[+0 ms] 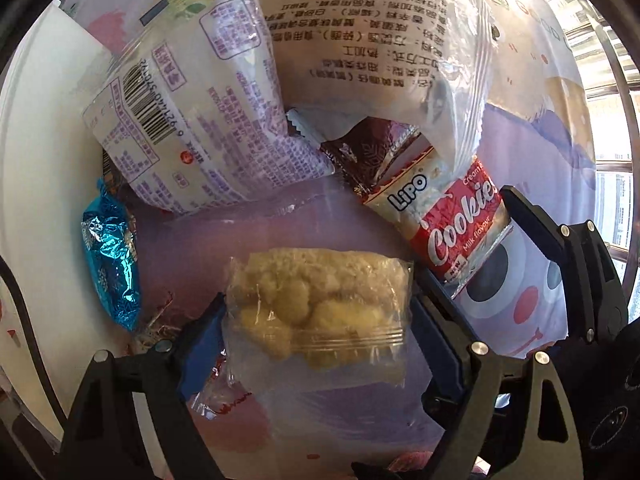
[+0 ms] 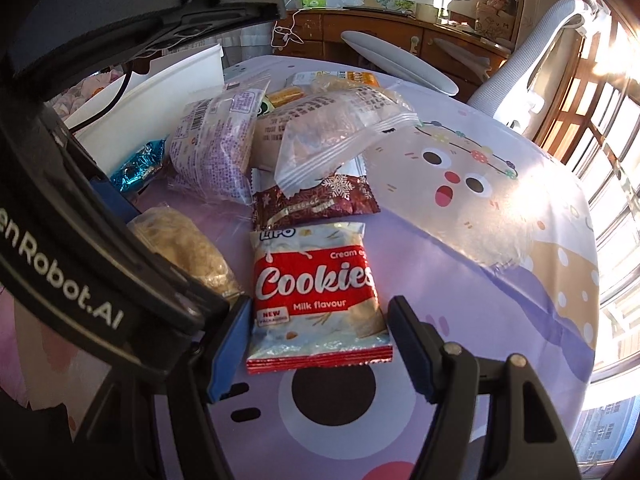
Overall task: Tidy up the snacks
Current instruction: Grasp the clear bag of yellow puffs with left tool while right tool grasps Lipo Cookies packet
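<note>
Snacks are straddled by wide jaws for grabbing: yellow puff bag (image 1: 320,304) inside left gripper (image 1: 320,320), cookies pack (image 2: 316,296) inside right gripper (image 2: 320,344).

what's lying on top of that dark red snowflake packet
A clear bag with printed text overlaps the dark red packet's far end. Its near edge meets the Cookies packet. What it hides can't be seen.

On the bench (image 2: 460,280) the cookie packet (image 2: 316,292) lies nearest between the right gripper's fingers (image 2: 224,356), the snowflake-printed packet (image 2: 316,200) just behind it under a clear bag (image 2: 332,136), the crumbly snack bag (image 2: 188,248) to its left, and the box (image 2: 176,80) far left.
</note>
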